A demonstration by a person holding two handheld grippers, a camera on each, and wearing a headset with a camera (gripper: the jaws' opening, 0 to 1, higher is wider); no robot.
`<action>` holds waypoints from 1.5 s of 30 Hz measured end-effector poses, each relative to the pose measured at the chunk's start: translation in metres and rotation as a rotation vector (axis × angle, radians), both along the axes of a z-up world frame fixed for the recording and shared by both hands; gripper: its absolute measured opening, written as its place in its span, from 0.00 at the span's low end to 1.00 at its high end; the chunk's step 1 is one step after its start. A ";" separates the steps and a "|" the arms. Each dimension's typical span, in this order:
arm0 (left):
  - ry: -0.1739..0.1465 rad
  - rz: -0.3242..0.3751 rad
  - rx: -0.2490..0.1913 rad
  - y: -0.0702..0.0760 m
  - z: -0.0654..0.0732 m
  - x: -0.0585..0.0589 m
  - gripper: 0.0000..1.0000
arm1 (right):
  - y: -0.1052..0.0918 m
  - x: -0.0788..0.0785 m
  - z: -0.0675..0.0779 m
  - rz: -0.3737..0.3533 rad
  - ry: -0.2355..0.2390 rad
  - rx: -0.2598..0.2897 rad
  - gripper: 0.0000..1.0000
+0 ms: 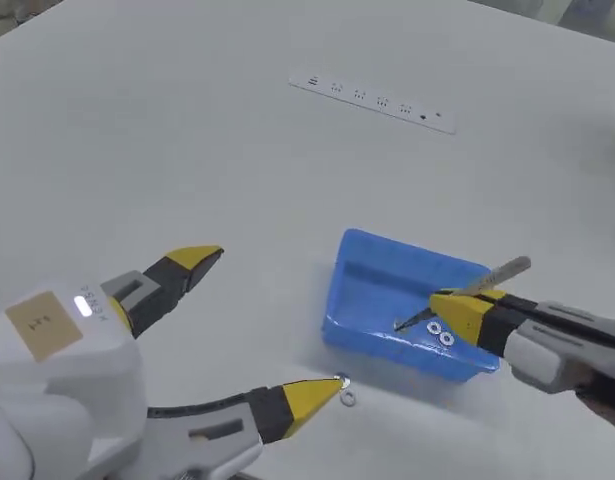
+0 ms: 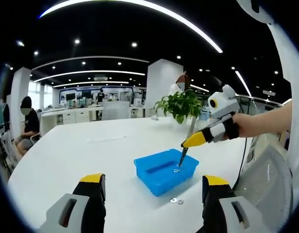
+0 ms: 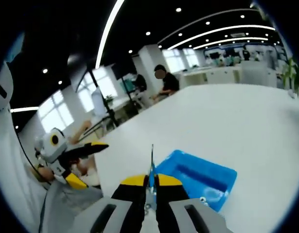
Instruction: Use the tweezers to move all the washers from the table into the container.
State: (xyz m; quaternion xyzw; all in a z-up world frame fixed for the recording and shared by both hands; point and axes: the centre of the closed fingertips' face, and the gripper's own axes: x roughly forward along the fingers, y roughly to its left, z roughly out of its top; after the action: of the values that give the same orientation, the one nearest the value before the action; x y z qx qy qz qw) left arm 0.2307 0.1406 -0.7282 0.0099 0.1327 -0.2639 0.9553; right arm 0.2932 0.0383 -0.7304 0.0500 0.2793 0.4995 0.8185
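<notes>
Tweezers (image 1: 415,320) slant across the head view from upper right to lower left. Their long axis is tilted and their tips point down into the blue container (image 1: 387,250), close to two washers (image 1: 440,333) lying on its floor. We see the right gripper (image 1: 457,305) clamped around the tweezers partway along their length, with the blunt end sticking out above its yellow jaw tips. In the right gripper view the tweezers (image 3: 151,160) rise as a thin line between the closed jaws of that gripper (image 3: 151,180), toward the container (image 3: 207,170). The container sits on the white table (image 1: 187,150). Just outside its near wall, two more washers (image 1: 347,398) lie on the table, right beside the lower jaw tip of the left gripper (image 1: 272,320), whose jaws are spread wide and hold nothing. A white power strip (image 1: 372,101) lies well beyond the container. From the left gripper view we also see a potted plant (image 2: 181,104) at the table's far edge.
</notes>
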 end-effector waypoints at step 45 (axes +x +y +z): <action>-0.007 0.001 -0.027 -0.003 0.005 -0.001 0.83 | -0.014 0.039 -0.035 -0.084 -0.112 -0.192 0.03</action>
State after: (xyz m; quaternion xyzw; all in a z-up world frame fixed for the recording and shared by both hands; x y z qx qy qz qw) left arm 0.2302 0.1380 -0.7231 -0.0021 0.1259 -0.2654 0.9559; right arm 0.3317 0.0239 -0.7654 -0.0449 0.2776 0.4375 0.8541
